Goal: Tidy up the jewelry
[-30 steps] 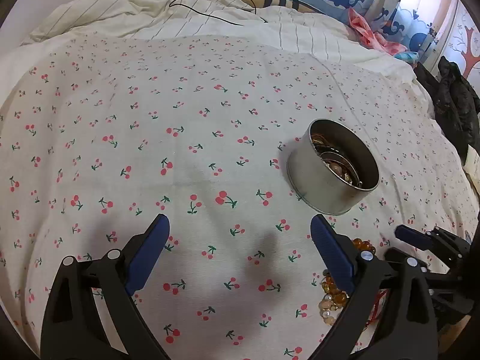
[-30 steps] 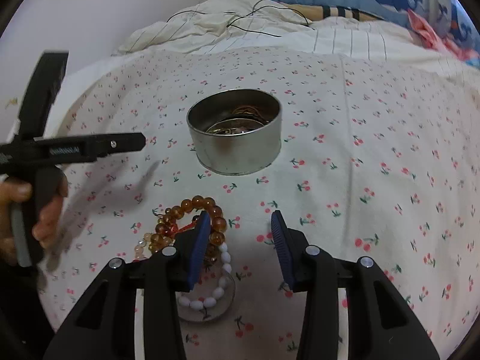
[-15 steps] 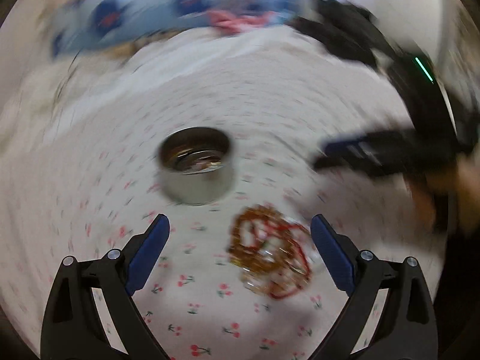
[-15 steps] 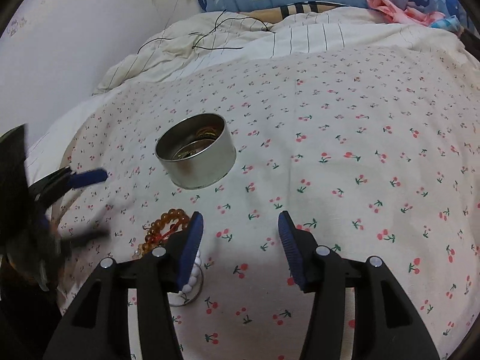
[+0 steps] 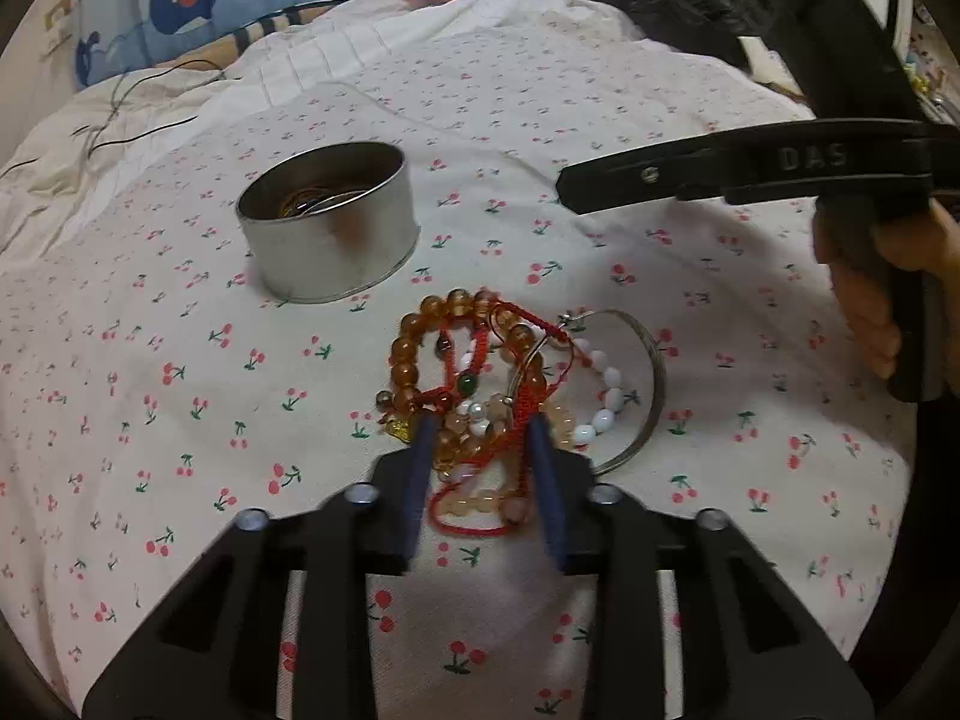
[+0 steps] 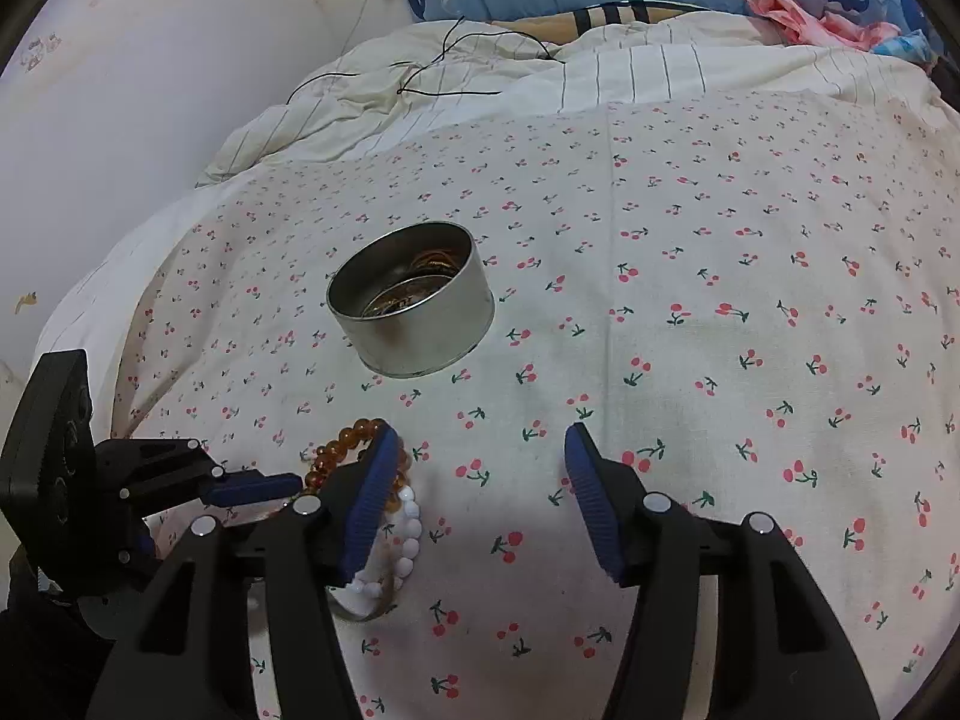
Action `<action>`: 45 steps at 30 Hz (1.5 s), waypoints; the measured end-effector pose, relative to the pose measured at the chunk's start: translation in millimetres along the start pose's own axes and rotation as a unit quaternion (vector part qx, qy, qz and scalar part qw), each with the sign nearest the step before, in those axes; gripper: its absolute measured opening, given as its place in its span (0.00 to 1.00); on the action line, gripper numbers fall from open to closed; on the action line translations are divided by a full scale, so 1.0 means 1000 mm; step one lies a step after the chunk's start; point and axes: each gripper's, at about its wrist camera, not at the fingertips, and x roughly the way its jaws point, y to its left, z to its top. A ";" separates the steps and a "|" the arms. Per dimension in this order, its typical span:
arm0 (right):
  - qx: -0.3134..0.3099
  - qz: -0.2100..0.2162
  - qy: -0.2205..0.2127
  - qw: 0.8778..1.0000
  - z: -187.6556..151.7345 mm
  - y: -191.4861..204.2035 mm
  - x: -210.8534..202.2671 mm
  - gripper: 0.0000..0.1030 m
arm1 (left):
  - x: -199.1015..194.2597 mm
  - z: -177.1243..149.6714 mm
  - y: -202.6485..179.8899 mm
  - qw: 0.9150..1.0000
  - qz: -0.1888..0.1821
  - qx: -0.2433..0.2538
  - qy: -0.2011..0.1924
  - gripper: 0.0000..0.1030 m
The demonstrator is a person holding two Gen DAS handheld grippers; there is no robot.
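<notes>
On the cherry-print bedspread (image 5: 180,396) a tangle of bracelets (image 5: 480,384) lies beside the tin (image 5: 327,222), which already holds some pieces. Left tongs (image 5: 483,450), partly closed, straddle the pile without clearly gripping; right tongs (image 6: 480,483) gape empty, so most sorting remains

Soft, even indoor light; both frames sharp.
Fisheye bending curves the bed (image 6: 720,300) toward dark round corners, and a faint shadow pools beneath each gripper; the tin (image 5: 327,222) shows mild sheen.
</notes>
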 end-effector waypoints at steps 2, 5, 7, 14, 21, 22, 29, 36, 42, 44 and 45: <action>0.003 0.000 0.001 1.000 0.000 -0.001 0.001 0.55 | -0.003 -0.001 0.000 1.000 -0.012 0.001 -0.004 0.05; 0.003 0.000 0.003 1.000 0.000 -0.002 0.003 0.55 | -0.007 -0.001 0.001 1.000 -0.010 0.002 -0.011 0.05; 0.001 0.001 0.004 1.000 0.000 0.000 0.004 0.55 | -0.014 0.002 0.009 0.999 -0.022 -0.018 -0.024 0.04; -0.041 0.012 0.006 0.999 -0.001 0.018 0.004 0.55 | -0.040 0.002 0.052 0.990 -0.047 -0.109 -0.073 0.04; -0.150 0.094 0.024 0.984 -0.016 0.073 0.013 0.55 | -0.050 0.000 0.099 0.971 -0.007 -0.216 -0.102 0.05; -0.156 0.101 0.036 0.982 -0.019 0.078 0.019 0.55 | -0.049 0.000 0.104 0.968 -0.004 -0.229 -0.101 0.05; -0.159 0.065 0.071 0.983 -0.024 0.088 0.052 0.55 | -0.050 -0.004 0.120 0.960 0.003 -0.262 -0.097 0.05; -0.109 0.077 0.084 0.988 -0.018 0.067 0.060 0.55 | -0.052 -0.003 0.116 0.962 0.006 -0.255 -0.097 0.05; -0.105 0.088 0.073 0.988 -0.015 0.069 0.057 0.08 | -0.053 -0.004 0.116 0.961 0.009 -0.256 -0.100 0.05; -0.096 0.099 0.057 0.989 -0.012 0.067 0.049 0.06 | -0.053 -0.004 0.118 0.960 0.011 -0.260 -0.100 0.05; -0.089 0.107 0.049 0.989 -0.011 0.066 0.044 0.06 | -0.053 -0.005 0.118 0.960 0.012 -0.261 -0.099 0.05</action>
